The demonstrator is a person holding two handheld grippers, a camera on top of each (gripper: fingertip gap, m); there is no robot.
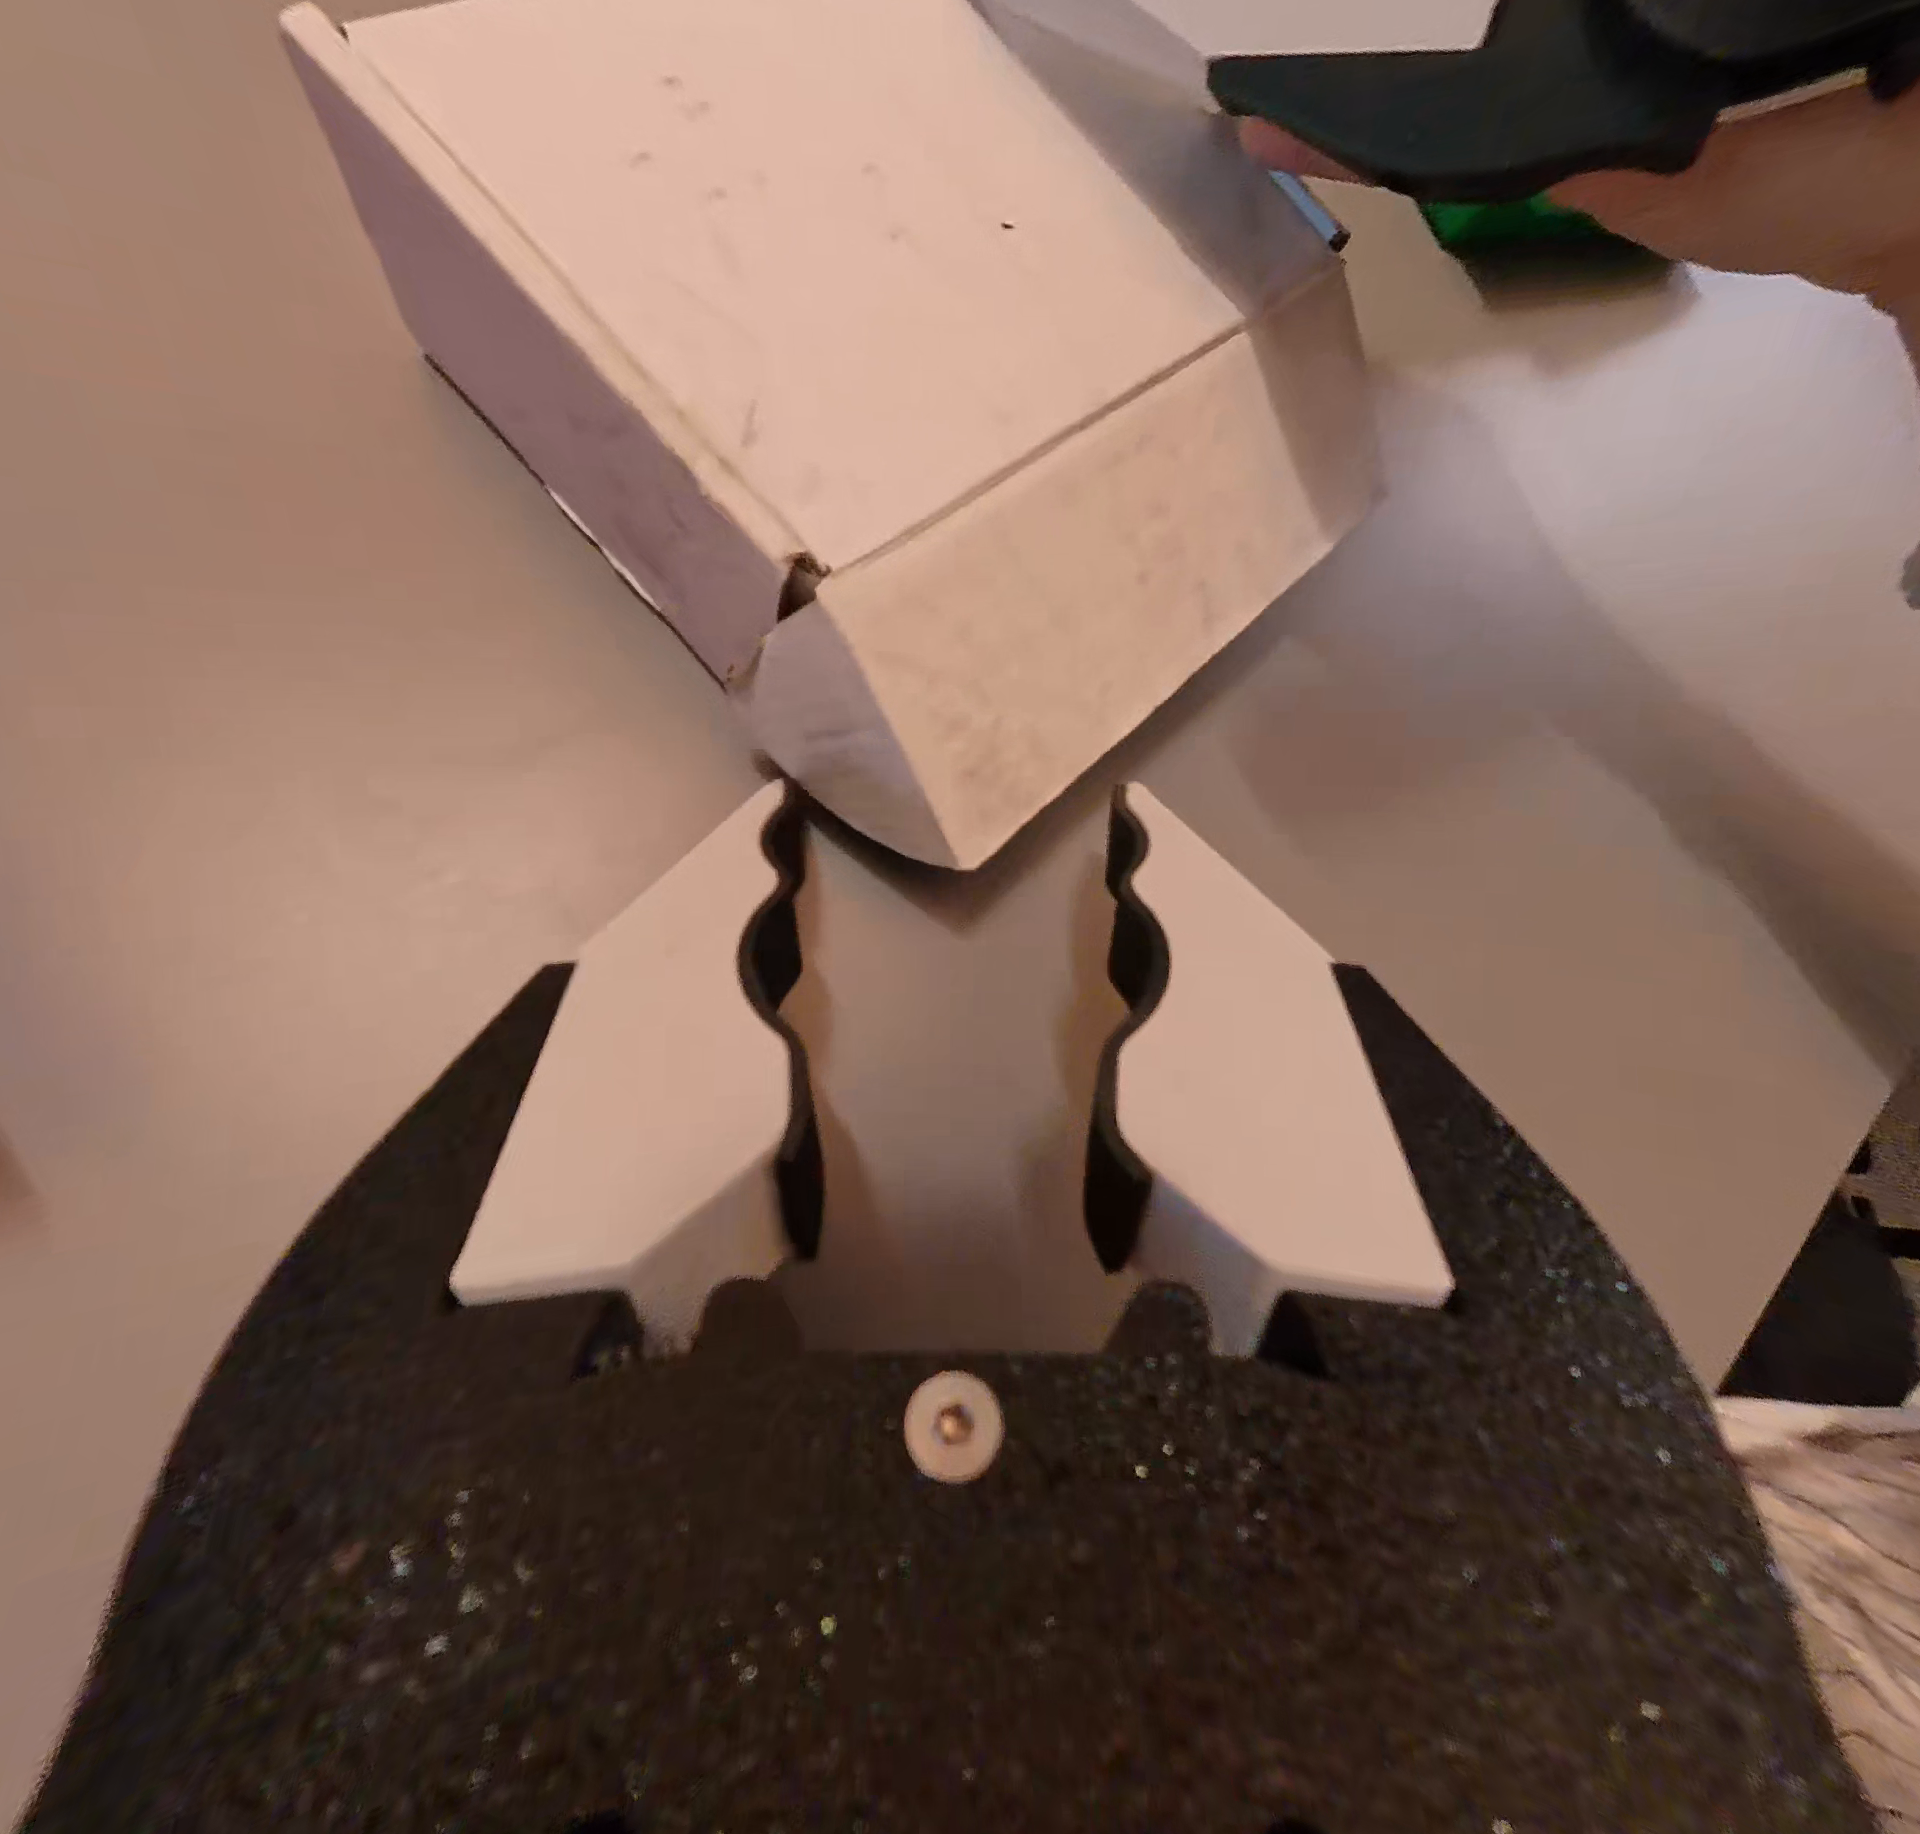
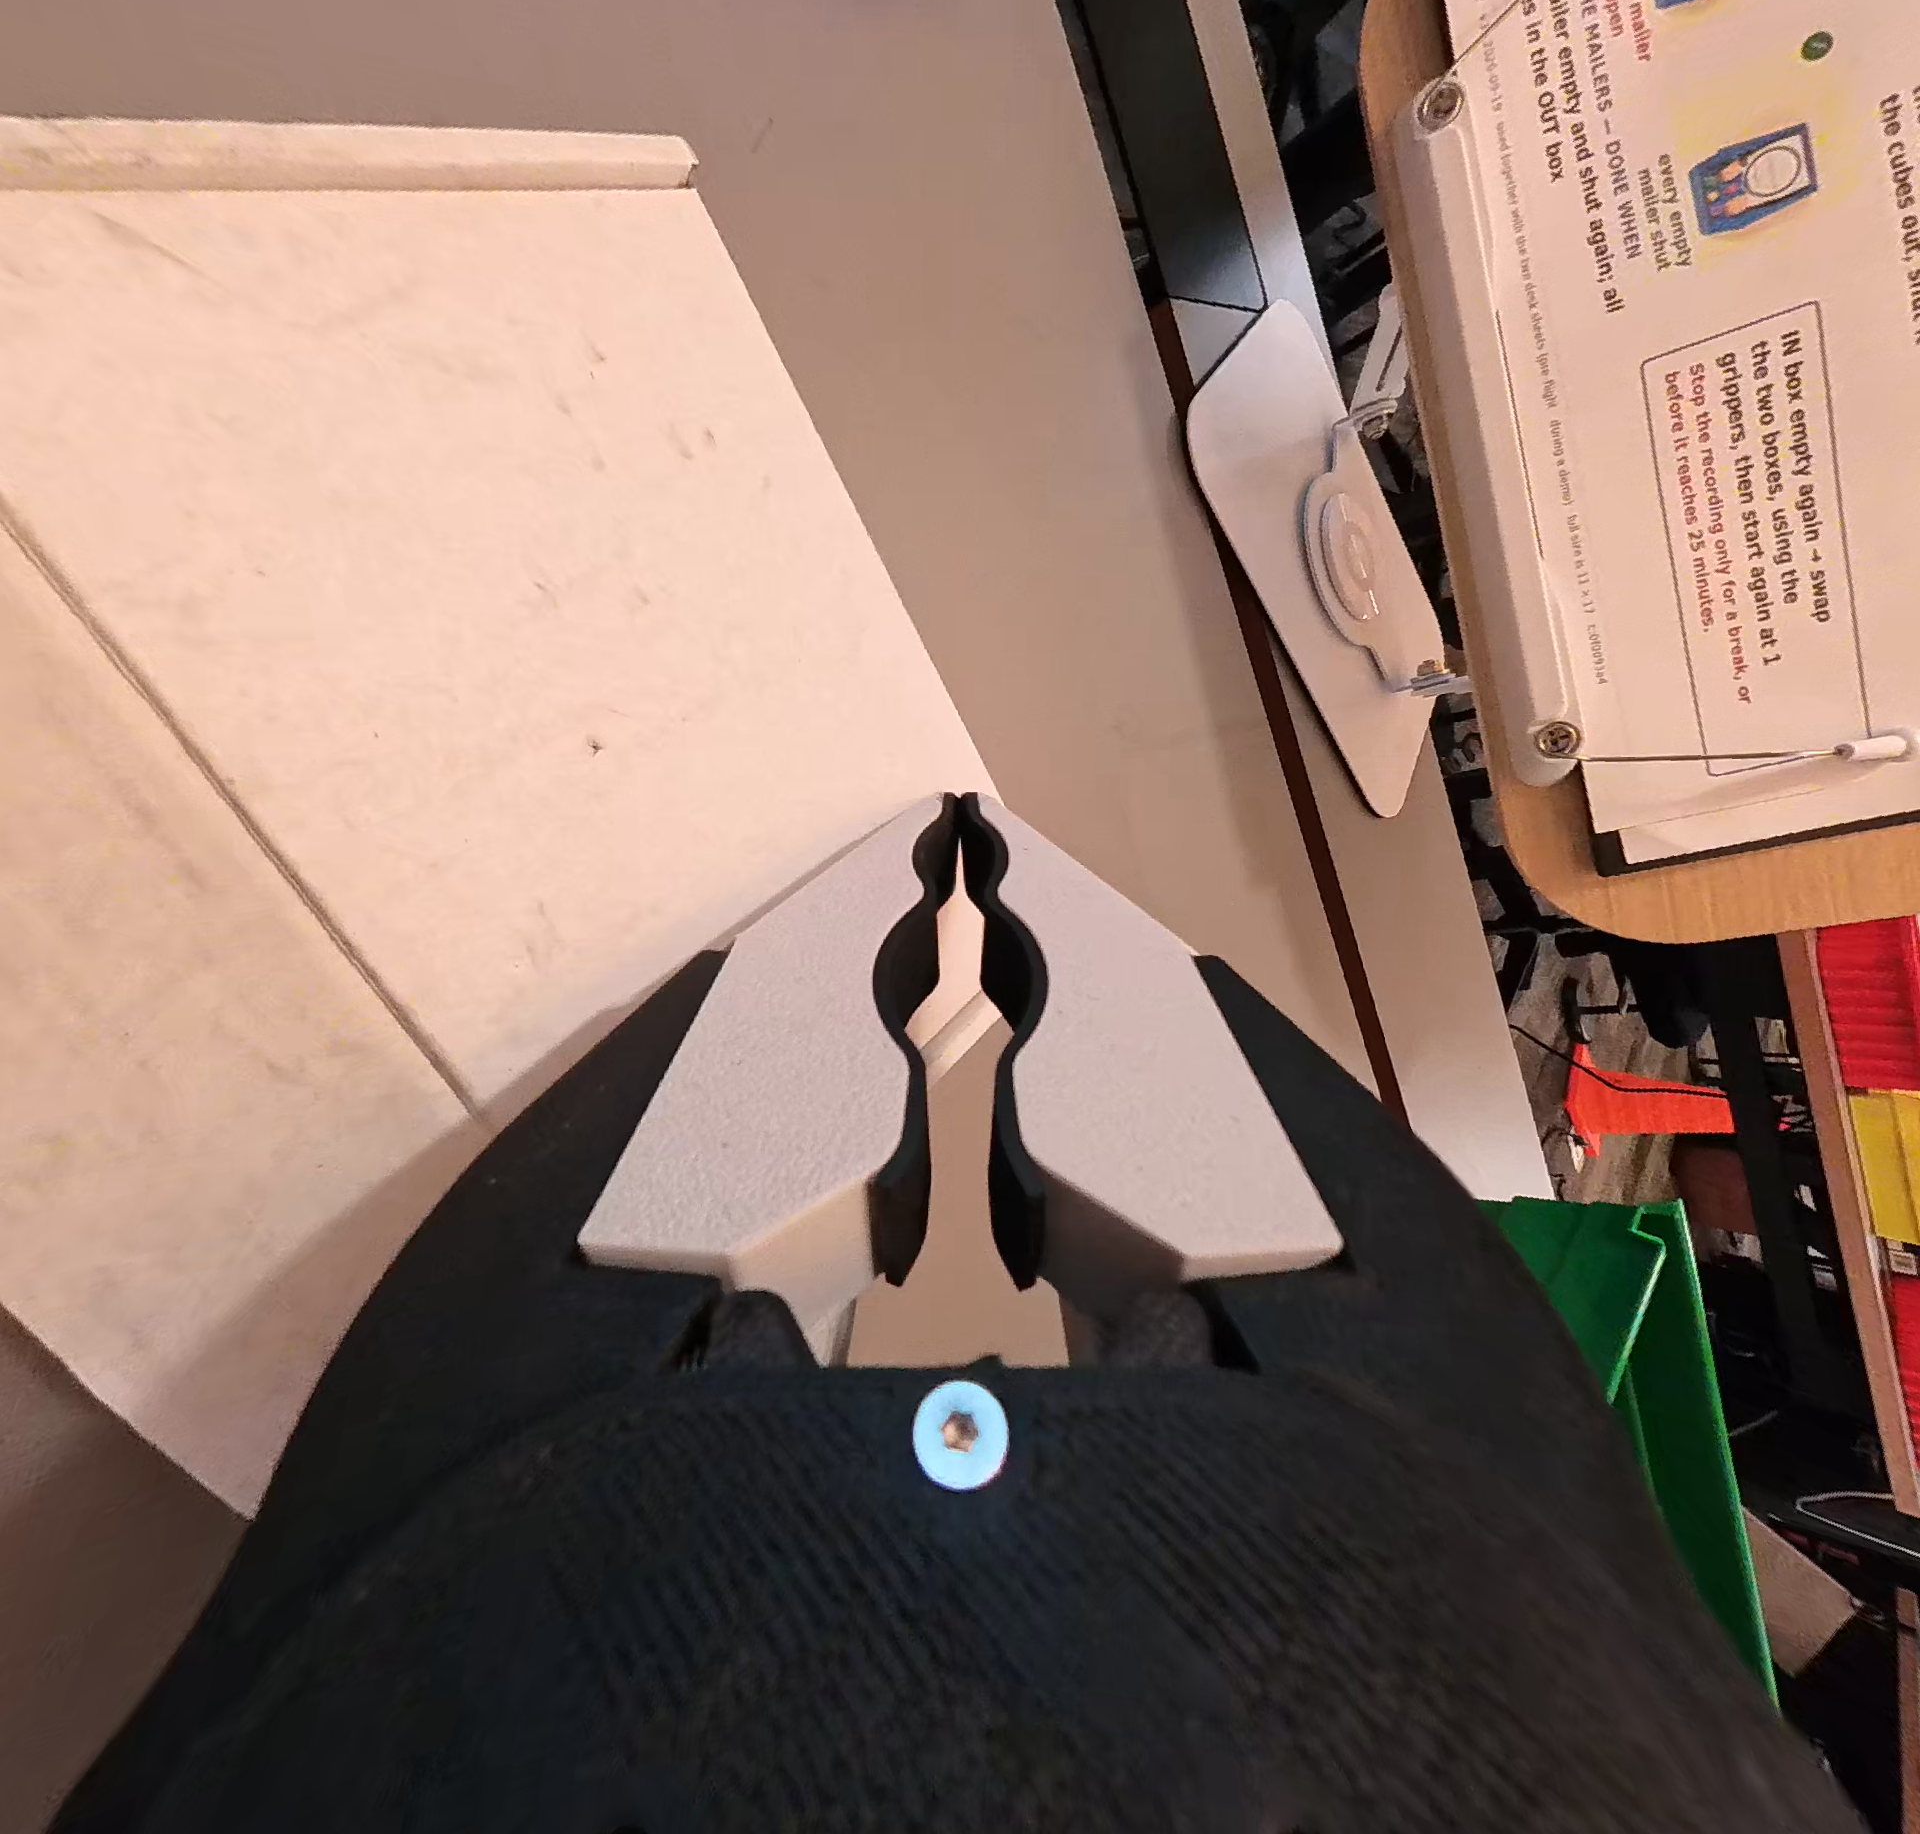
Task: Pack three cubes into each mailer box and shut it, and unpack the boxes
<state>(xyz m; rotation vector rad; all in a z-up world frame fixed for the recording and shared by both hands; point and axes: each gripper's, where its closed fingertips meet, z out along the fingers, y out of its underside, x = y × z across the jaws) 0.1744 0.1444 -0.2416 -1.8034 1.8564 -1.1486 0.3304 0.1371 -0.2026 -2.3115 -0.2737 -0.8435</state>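
Left wrist view: The left tongs (image 1: 956, 839) stand wide and hold nothing. The near corner of the white mailer box (image 1: 810, 330) sits just ahead of the tips, close to the left one; contact cannot be confirmed. The box rests on the pale surface (image 1: 208, 641) with its lid down flat and a side flap bowing out at the near corner. At the far right corner the right tongs (image 1: 1309, 137) meet the lid flap. A green bin (image 1: 1507, 226) shows behind them.

Right wrist view: The right tongs (image 2: 958, 808) are drawn narrow, tips almost meeting. A thin cardboard edge shows between the pads lower down, so they probably pinch the lid flap, though the tips hide the contact. The box (image 2: 416, 537) fills the left of the view. Beyond the surface edge are a clipboard with a printed sheet (image 2: 1662, 382) and the green bin (image 2: 1621, 1317).

Step in hand, as a judgement: working the lid at its flap, either tucking it shut or starting to open it. No cubes are visible. The next move calls for the left tongs to steady the near corner while the right tongs move the flap.
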